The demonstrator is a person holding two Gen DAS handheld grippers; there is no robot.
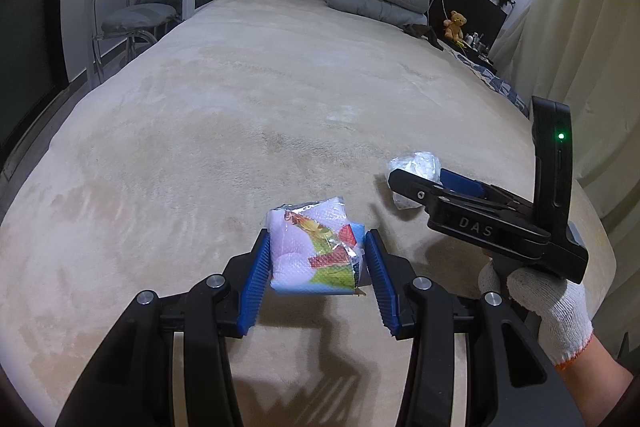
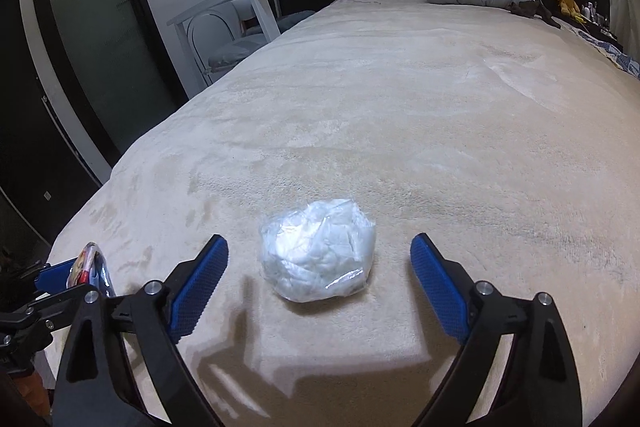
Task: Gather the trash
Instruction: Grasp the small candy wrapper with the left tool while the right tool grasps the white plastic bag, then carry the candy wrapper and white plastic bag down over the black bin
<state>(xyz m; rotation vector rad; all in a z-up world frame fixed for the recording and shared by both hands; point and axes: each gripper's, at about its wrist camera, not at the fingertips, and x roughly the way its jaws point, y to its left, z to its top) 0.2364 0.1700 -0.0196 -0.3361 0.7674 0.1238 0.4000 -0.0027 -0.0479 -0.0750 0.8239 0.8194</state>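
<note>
1. A crumpled clear bag lies on the near end of the bed, between the right gripper's wide jaws; neither pad touches it.
2. To its left, the left gripper clamps a colourful wrapper, lifted off the bed.
3. A gloved hand holds the right gripper.

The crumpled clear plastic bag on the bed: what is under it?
The crumpled clear plastic bag lies directly on the beige bed cover. Nothing else shows beneath it, though the spot it covers is hidden.
</note>
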